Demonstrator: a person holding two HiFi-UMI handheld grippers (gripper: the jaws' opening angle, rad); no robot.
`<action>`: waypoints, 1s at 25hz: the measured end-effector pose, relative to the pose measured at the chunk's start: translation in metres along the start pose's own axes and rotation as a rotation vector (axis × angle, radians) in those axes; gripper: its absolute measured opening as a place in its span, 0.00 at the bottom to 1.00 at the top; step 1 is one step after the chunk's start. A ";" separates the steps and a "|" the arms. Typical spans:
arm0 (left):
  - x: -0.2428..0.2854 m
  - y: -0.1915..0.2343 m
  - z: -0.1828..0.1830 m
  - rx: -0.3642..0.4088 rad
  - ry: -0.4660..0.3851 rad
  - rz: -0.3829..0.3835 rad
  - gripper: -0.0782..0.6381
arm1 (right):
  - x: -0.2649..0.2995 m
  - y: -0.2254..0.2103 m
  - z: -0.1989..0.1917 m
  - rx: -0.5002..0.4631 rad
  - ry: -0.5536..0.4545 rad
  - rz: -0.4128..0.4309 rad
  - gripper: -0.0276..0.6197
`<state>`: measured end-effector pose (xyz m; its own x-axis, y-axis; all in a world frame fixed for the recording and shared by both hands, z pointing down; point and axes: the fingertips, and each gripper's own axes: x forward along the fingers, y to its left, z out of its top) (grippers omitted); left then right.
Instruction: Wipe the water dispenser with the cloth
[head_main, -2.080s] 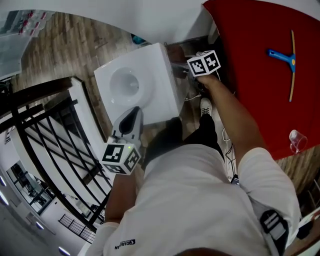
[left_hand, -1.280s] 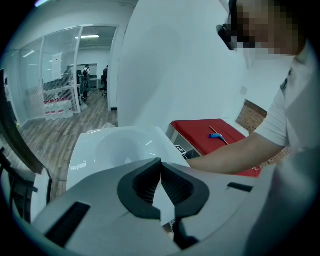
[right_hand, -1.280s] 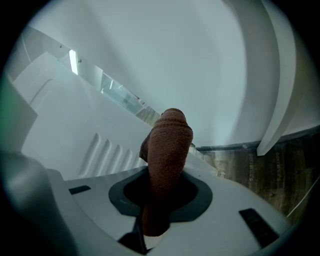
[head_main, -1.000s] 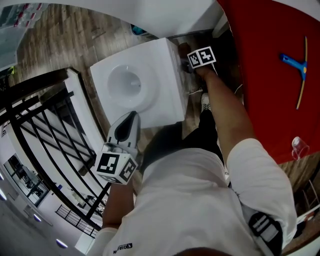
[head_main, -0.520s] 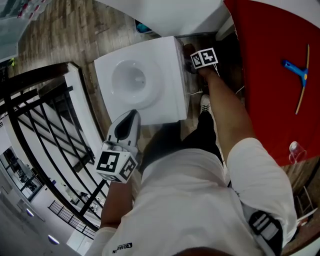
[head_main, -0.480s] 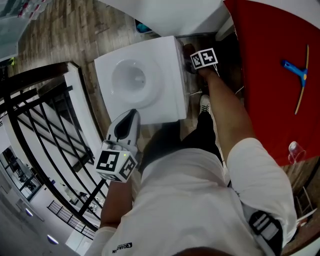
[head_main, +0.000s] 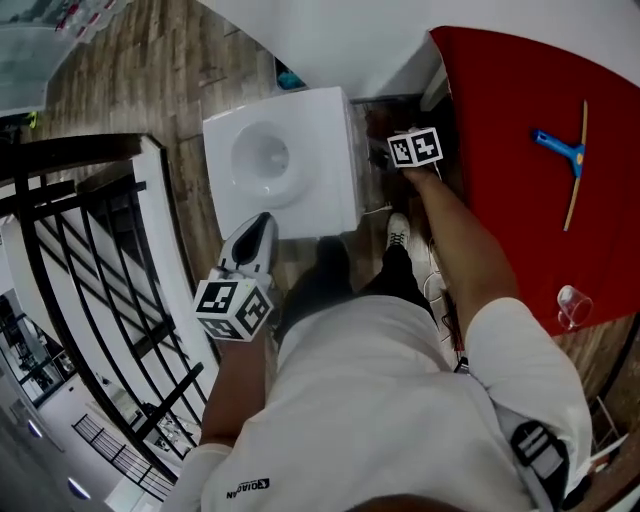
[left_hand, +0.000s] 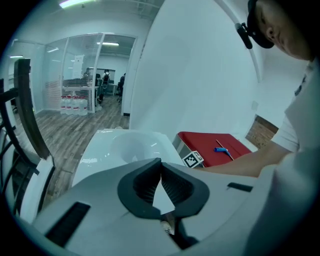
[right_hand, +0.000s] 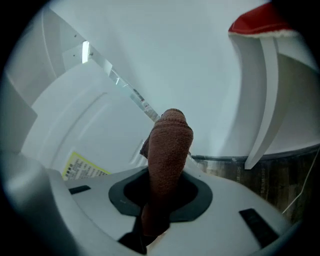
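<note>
The white water dispenser (head_main: 285, 165) stands on the floor below me, its round top recess facing up. My right gripper (head_main: 395, 152) is down at the dispenser's right side, shut on a rolled brown cloth (right_hand: 169, 150). In the right gripper view the cloth's end touches the dispenser's white side panel (right_hand: 95, 125), by a yellow label (right_hand: 82, 167). My left gripper (head_main: 263, 218) hovers at the dispenser's near edge, shut with nothing in it; its tips (left_hand: 160, 162) meet above the top (left_hand: 127, 147).
A red table (head_main: 510, 200) at the right carries a blue squeegee (head_main: 565, 150) and a clear glass (head_main: 572, 305). A black railing (head_main: 80, 290) runs at the left. A white wall (head_main: 350, 40) stands behind the dispenser, with wooden floor (head_main: 130, 80) around it.
My right gripper with the cloth has slid a little towards me along the dispenser's right side. The left gripper has stayed at the near edge, still shut.
</note>
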<state>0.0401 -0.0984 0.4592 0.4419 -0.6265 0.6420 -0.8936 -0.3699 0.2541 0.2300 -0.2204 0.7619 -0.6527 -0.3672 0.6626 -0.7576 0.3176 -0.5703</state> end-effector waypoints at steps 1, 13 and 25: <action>0.000 -0.005 0.001 -0.001 -0.007 -0.003 0.11 | -0.011 0.004 0.004 -0.010 -0.019 0.000 0.18; -0.031 -0.027 -0.001 -0.103 -0.134 0.030 0.11 | -0.144 0.099 0.012 -0.068 -0.236 0.119 0.17; -0.065 0.003 -0.013 -0.064 -0.158 -0.068 0.11 | -0.207 0.206 -0.016 -0.229 -0.326 0.036 0.17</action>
<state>0.0075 -0.0500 0.4270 0.5036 -0.7034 0.5016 -0.8624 -0.3740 0.3413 0.2088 -0.0647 0.5149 -0.6726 -0.5991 0.4344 -0.7387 0.5084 -0.4425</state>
